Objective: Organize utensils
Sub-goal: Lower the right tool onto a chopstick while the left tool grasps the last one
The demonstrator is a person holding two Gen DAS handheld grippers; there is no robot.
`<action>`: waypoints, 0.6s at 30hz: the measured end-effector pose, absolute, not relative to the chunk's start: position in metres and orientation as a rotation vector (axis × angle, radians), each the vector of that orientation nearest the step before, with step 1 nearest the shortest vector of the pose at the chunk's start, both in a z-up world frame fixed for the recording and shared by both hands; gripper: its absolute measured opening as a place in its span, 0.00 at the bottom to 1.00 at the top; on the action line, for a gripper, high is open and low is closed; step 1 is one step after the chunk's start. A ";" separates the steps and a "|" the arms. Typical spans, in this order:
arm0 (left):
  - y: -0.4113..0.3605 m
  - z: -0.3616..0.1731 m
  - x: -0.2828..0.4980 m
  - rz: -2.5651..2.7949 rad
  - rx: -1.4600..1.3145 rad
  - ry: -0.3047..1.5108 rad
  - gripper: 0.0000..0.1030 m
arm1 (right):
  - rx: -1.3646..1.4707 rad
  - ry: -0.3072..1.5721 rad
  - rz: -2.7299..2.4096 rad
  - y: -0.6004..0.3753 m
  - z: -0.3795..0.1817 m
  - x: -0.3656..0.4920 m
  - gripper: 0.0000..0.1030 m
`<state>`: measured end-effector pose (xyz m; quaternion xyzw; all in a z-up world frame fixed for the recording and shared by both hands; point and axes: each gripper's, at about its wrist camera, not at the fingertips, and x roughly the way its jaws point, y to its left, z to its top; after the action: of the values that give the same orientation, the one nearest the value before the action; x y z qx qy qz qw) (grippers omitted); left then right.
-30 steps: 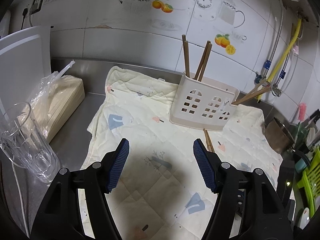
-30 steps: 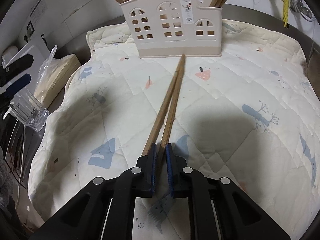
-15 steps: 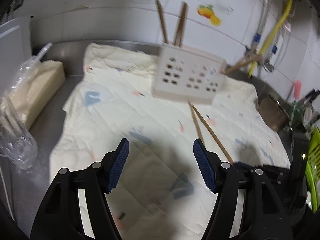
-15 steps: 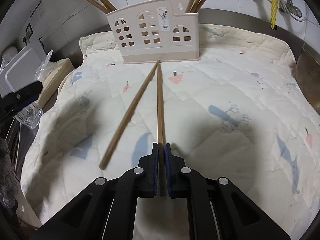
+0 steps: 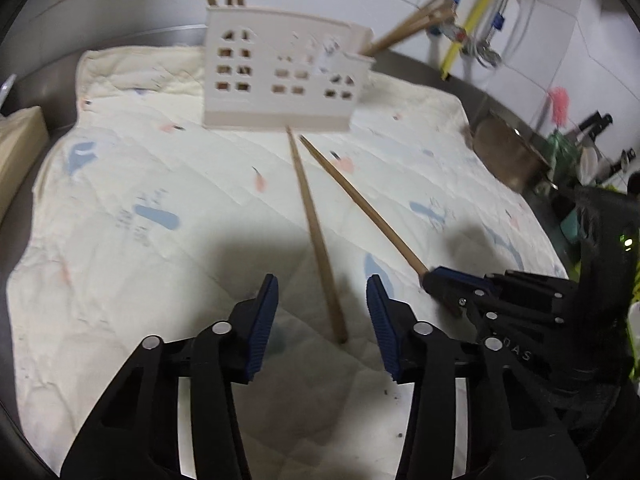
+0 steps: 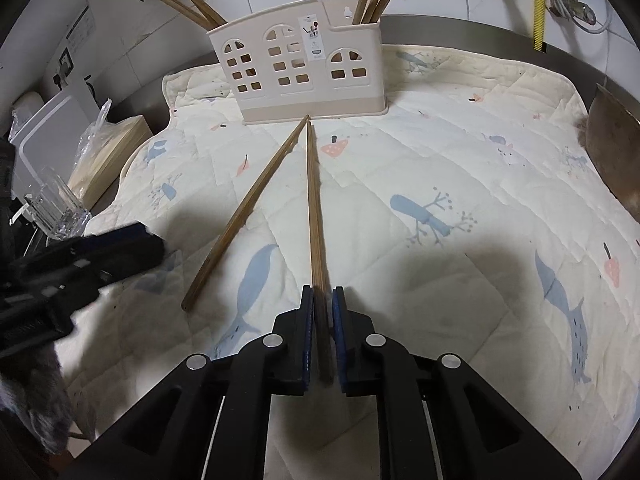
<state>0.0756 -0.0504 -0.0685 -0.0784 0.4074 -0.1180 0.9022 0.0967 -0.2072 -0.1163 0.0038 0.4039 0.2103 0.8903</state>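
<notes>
A beige utensil holder (image 6: 298, 76) with window cut-outs stands at the back of a quilted cloth (image 6: 460, 184), with several brown chopsticks in it. My right gripper (image 6: 320, 312) is shut on one chopstick (image 6: 314, 208) that points at the holder. A second chopstick (image 6: 244, 212) lies loose on the cloth to its left. In the left wrist view the loose chopstick (image 5: 314, 232) lies between the fingers of my open left gripper (image 5: 322, 308), its near end just ahead of them. The held chopstick (image 5: 360, 204) and the right gripper (image 5: 444, 280) show on the right. The holder (image 5: 280, 80) is behind.
A clear glass (image 6: 56, 208), a bagged pack of chopsticks (image 6: 104, 152) and a white board (image 6: 48, 128) stand left of the cloth. A metal pot (image 6: 616, 144) sits at the right edge. Pipes and a yellow hose (image 6: 538, 4) run along the tiled wall.
The right gripper now holds only one chopstick; the other dropped to the cloth. My left gripper has moved right and forward and now straddles the loose chopstick's near end.
</notes>
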 end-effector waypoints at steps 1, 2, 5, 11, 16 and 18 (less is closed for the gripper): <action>-0.054 -0.071 0.077 -0.251 -0.161 0.852 0.38 | 0.010 0.839 0.439 -0.208 -0.116 0.096 0.09; -0.056 -0.074 0.080 -0.255 -0.160 0.861 0.35 | 0.010 0.838 0.441 -0.208 -0.116 0.095 0.09; -0.060 -0.082 0.086 -0.257 -0.165 0.884 0.26 | 0.009 0.834 0.444 -0.209 -0.117 0.093 0.09; -0.062 -0.091 0.099 -0.242 -0.175 0.908 0.21 | 0.019 0.830 0.452 -0.211 -0.118 0.092 0.09; -0.065 -0.091 0.103 -0.222 -0.166 0.904 0.19 | 0.023 0.829 0.458 -0.212 -0.118 0.092 0.10; -0.067 -0.091 0.103 -0.215 -0.148 0.901 0.18 | 0.019 0.828 0.460 -0.211 -0.117 0.092 0.10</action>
<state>0.1028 -0.0666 -0.0909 -0.0712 0.4344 -0.1035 0.8919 0.0923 -0.2114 -0.1174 0.0092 0.3985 0.2217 0.8899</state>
